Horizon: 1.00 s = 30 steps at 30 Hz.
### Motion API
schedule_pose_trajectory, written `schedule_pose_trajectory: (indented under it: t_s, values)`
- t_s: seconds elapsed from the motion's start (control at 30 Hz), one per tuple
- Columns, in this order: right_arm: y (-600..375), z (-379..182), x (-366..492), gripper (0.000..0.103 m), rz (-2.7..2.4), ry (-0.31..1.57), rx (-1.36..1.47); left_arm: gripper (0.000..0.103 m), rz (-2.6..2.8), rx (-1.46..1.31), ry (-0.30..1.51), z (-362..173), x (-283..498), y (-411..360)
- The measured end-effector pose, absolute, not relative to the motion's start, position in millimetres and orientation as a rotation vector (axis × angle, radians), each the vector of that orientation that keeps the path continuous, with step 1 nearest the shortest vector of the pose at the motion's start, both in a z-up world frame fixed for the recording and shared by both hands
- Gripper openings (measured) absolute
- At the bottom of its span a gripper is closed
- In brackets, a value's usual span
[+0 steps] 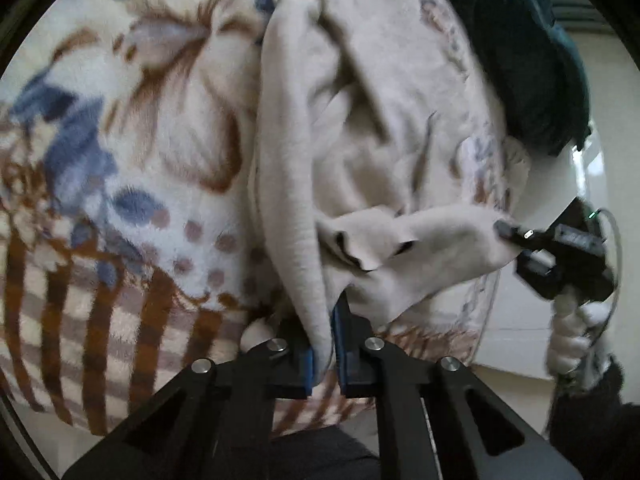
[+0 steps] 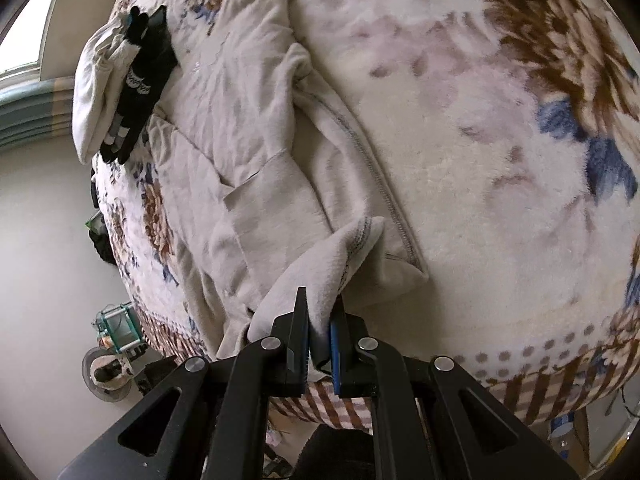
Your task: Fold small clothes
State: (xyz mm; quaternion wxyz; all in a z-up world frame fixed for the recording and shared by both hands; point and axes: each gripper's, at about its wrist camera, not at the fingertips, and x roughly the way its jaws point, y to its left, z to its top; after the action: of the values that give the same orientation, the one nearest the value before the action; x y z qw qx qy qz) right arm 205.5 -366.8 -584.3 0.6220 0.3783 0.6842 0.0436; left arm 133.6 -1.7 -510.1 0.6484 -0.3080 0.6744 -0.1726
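Note:
A cream fleece garment (image 1: 372,120) lies rumpled on a flowered blanket (image 1: 120,160). My left gripper (image 1: 324,344) is shut on a long folded edge of the garment, pinched between the blue pads. My right gripper (image 2: 320,336) is shut on a stitched corner of the same garment (image 2: 260,160) and lifts it off the blanket (image 2: 480,160). The right gripper also shows in the left wrist view (image 1: 516,240), at the garment's right corner. The left gripper shows far off in the right wrist view (image 2: 140,84), on the garment's far end.
A dark teal cloth (image 1: 528,60) lies at the blanket's far right edge. The blanket's edge drops to a pale floor (image 2: 44,240). A small cage-like object (image 2: 118,326) and a round dish (image 2: 106,374) stand on that floor.

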Motion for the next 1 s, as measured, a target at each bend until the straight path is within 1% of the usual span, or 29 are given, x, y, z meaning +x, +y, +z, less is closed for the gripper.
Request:
schedule_pose_trajectory:
  t_s: [0.13, 0.2, 0.3, 0.4, 0.57, 0.8, 0.9, 0.93, 0.97, 1.0]
  values:
    - [-362, -568, 209, 0.009, 0.141, 1.55, 0.855, 0.005, -0.377, -0.858, 1.44, -476, 165, 20]
    - [-361, -555, 214, 0.009, 0.163, 1.525, 0.859, 0.005, -0.381, -0.949, 1.362, -457, 198, 32]
    - [-360, -538, 230, 0.009, 0.192, 1.478, 0.868, 0.005, -0.392, -1.0, 1.276, -444, 252, 37]
    - [-363, -526, 262, 0.009, 0.195, 1.417, 0.838, 0.004, -0.389, -0.966, 1.218, -442, 312, 32]
    - [-381, -530, 341, 0.009, 0.144, 1.322, 0.813, 0.004, -0.363, -0.89, 1.208, -466, 397, 16]
    - [-402, -566, 443, 0.009, 0.065, 1.293, 0.813, 0.004, -0.276, -0.838, 1.265, -511, 467, 4]
    - [-409, -588, 479, 0.01, 0.071, 1.313, 0.847, 0.011, -0.249, -0.878, 1.309, -528, 480, 8]
    - [-412, -596, 488, 0.014, 0.067, 1.32, 0.867, 0.021, -0.262, -0.899, 1.296, -527, 481, 8]
    - [-412, -603, 495, 0.028, 0.071, 1.33, 0.877, 0.038, -0.27, -0.908, 1.278, -525, 480, 9]
    - [-413, -607, 498, 0.041, 0.086, 1.328, 0.894, 0.048, -0.274, -0.905, 1.266, -522, 480, 9]
